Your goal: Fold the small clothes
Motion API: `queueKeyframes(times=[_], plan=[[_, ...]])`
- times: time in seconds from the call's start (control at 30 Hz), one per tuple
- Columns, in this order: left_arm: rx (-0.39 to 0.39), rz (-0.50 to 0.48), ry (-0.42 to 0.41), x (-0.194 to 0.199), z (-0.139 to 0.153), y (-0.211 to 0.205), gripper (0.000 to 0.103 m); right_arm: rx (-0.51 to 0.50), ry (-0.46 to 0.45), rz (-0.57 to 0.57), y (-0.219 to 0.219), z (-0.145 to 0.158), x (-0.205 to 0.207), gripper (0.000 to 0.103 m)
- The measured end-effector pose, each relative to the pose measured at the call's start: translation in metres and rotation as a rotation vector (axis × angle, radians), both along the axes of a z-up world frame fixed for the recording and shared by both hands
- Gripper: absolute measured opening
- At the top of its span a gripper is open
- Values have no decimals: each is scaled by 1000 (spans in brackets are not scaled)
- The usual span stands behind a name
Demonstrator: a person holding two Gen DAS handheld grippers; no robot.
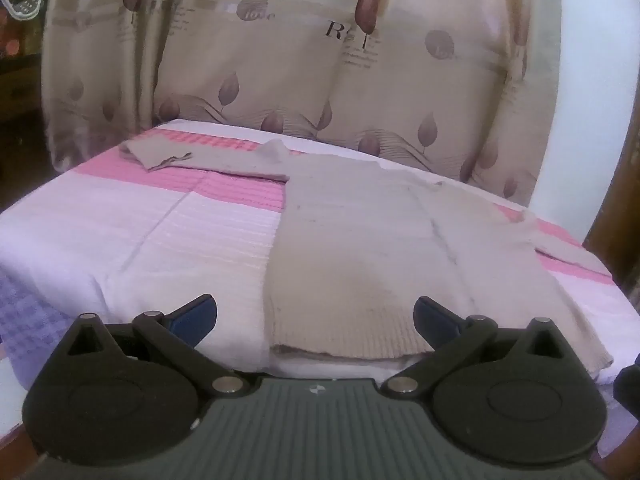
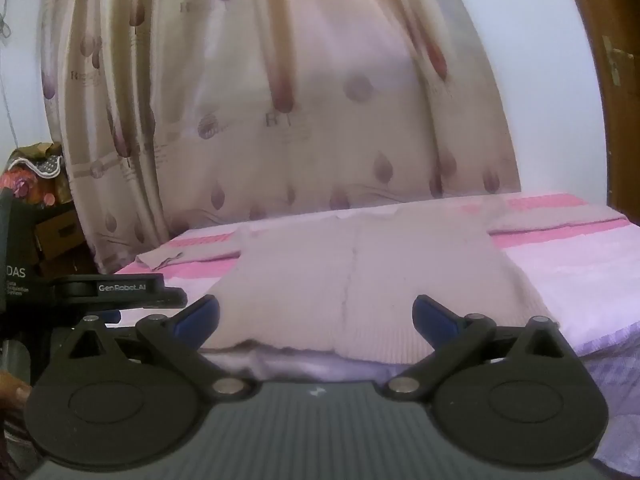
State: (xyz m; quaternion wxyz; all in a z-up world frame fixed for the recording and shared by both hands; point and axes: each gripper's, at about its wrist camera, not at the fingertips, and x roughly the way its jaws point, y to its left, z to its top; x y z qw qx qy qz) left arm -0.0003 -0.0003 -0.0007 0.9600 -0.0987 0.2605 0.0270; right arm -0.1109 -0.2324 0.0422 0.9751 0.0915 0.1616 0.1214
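A small beige knit sweater point(image 1: 360, 248) lies flat on the pink and white bedcover point(image 1: 160, 220), hem toward me, sleeves spread out to both sides. My left gripper point(image 1: 316, 322) is open and empty, just in front of the hem at its left part. The sweater also shows in the right wrist view point(image 2: 360, 272). My right gripper point(image 2: 316, 320) is open and empty, hovering just before the hem. The left gripper's body point(image 2: 120, 290) shows at the left of the right wrist view.
A beige curtain with leaf prints point(image 1: 300, 60) hangs behind the bed. A brown wooden door point(image 2: 616, 80) stands at the right. Boxes and a patterned bag point(image 2: 36, 184) sit on the left beside the bed.
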Motion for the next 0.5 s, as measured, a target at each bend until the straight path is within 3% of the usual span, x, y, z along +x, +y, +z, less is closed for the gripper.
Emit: queueKeyframes(times=[0.4, 0.5], plan=[[54, 21, 0, -2, 4, -6, 103, 5, 10, -4, -3, -1, 2, 103], [24, 21, -3, 3, 4, 1, 103, 12, 25, -6, -3, -1, 5, 103]])
